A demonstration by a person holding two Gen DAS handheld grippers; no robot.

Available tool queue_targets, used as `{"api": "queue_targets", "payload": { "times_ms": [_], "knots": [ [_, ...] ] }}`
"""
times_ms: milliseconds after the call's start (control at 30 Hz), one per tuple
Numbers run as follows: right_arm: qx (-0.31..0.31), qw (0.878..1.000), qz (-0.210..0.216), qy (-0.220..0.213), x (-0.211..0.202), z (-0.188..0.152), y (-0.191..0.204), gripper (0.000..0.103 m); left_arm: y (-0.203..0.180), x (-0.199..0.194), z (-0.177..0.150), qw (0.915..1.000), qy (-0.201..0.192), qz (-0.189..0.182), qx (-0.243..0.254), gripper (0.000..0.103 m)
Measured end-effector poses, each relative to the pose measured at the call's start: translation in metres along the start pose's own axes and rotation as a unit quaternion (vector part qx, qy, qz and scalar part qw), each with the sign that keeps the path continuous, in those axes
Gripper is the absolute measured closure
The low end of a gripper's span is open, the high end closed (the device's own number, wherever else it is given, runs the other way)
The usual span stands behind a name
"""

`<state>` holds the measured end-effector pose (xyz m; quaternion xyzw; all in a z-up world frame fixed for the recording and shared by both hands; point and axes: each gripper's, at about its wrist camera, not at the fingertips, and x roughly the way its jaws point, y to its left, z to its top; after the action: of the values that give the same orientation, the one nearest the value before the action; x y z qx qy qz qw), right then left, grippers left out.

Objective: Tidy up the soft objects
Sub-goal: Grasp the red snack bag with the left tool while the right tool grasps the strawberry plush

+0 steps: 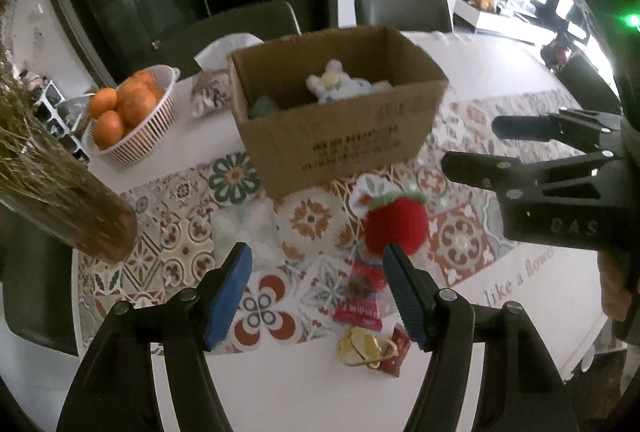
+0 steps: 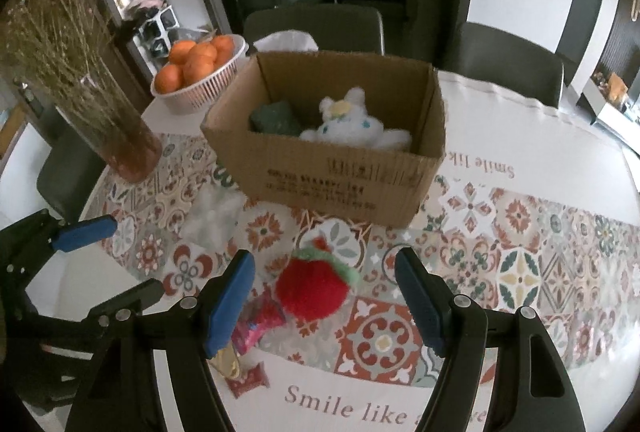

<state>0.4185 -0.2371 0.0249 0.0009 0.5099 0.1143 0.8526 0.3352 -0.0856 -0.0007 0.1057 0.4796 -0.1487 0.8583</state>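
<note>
A red knitted strawberry with a green top (image 2: 313,288) lies on the patterned tablecloth in front of an open cardboard box (image 2: 344,188). In the box are a white plush bunny (image 2: 352,124) and a dark green soft thing (image 2: 276,118). My right gripper (image 2: 324,296) is open, its blue pads either side of the strawberry, above it. My left gripper (image 1: 316,284) is open and empty, left of the strawberry (image 1: 396,224). The box (image 1: 352,148) and bunny (image 1: 340,86) also show in the left wrist view. The right gripper (image 1: 472,148) enters that view from the right.
A white basket of oranges (image 2: 200,72) and a vase of dried flowers (image 2: 120,136) stand left of the box. Red and gold snack wrappers (image 1: 368,328) and a clear plastic bag (image 2: 212,216) lie on the cloth. Dark chairs (image 2: 508,60) stand behind the table.
</note>
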Motion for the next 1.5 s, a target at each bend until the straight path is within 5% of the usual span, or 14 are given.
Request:
{"api": "queue_targets", "payload": {
  "times_ms": [500,1500],
  "knots": [
    [0.034,0.997,0.027,0.057,0.045,-0.023,-0.008,0.026,-0.018,0.047,-0.028,0.9941,0.087,-0.043,0.047,0.036],
    [0.149,0.980,0.071,0.109,0.127,-0.039,-0.023,0.026,-0.035,0.152,-0.047,0.9716,0.209,-0.100,0.048,0.044]
  ]
}}
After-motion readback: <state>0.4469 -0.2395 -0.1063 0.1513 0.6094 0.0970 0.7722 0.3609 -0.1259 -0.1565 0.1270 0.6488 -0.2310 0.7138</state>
